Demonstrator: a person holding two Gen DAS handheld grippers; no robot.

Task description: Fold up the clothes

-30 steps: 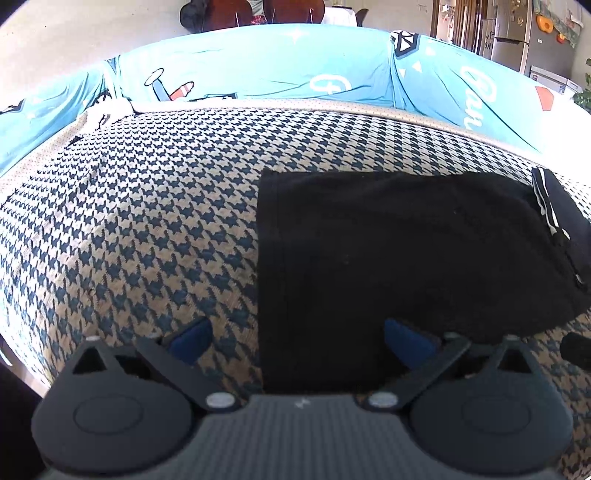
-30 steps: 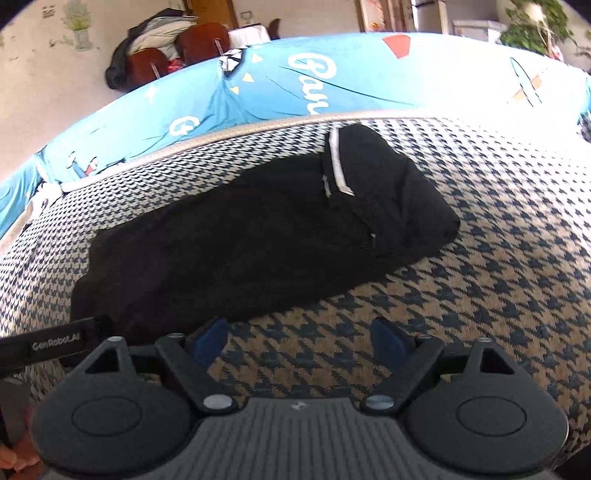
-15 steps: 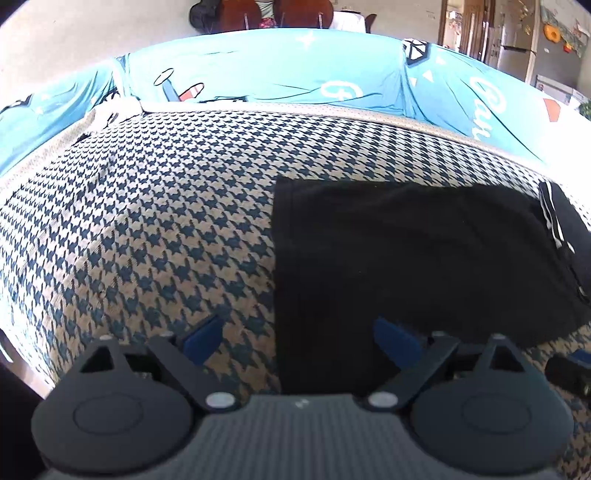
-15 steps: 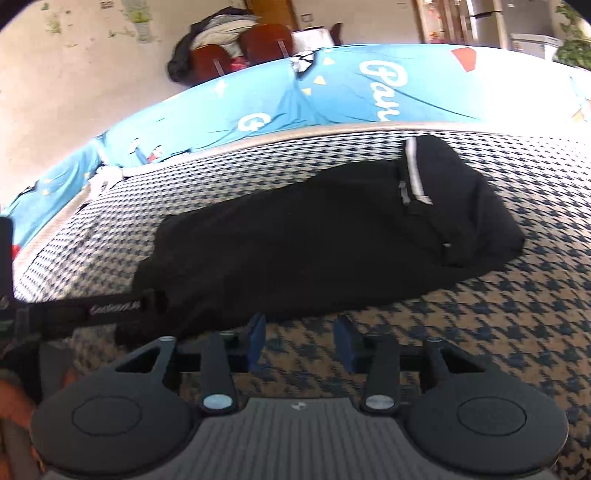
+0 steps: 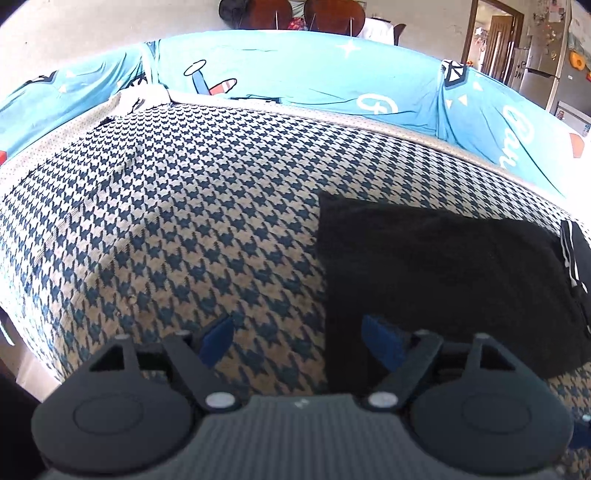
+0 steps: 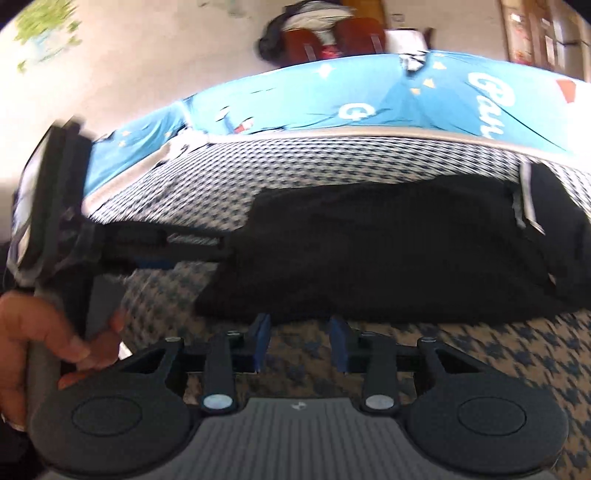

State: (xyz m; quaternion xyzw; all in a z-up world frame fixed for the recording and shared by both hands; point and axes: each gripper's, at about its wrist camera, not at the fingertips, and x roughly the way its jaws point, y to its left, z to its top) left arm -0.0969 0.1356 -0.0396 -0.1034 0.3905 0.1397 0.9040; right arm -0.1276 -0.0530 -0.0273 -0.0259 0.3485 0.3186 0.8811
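A black garment [image 5: 443,280] lies folded flat on a houndstooth-covered sofa seat [image 5: 184,229]; a white stripe [image 5: 570,258] shows at its right end. My left gripper [image 5: 297,341] is open over the garment's left near corner, its right finger above the cloth. In the right wrist view the garment [image 6: 388,251] lies ahead, white stripe [image 6: 526,199] at right. My right gripper [image 6: 301,339] is partly open and empty, just short of the garment's near edge. The left gripper [image 6: 147,254] and the hand [image 6: 44,339] that holds it show at left.
A blue printed cover [image 5: 295,77] drapes the sofa back behind the seat. Brown chairs [image 5: 314,14] stand beyond it. A doorway and fridge [image 5: 535,62] are at far right. The seat's front edge drops off at lower left [image 5: 22,325].
My left gripper drew back left, so the garment sits farther right. My right gripper swung left toward the garment's near edge, and its jaws narrowed from wide open to partly open.
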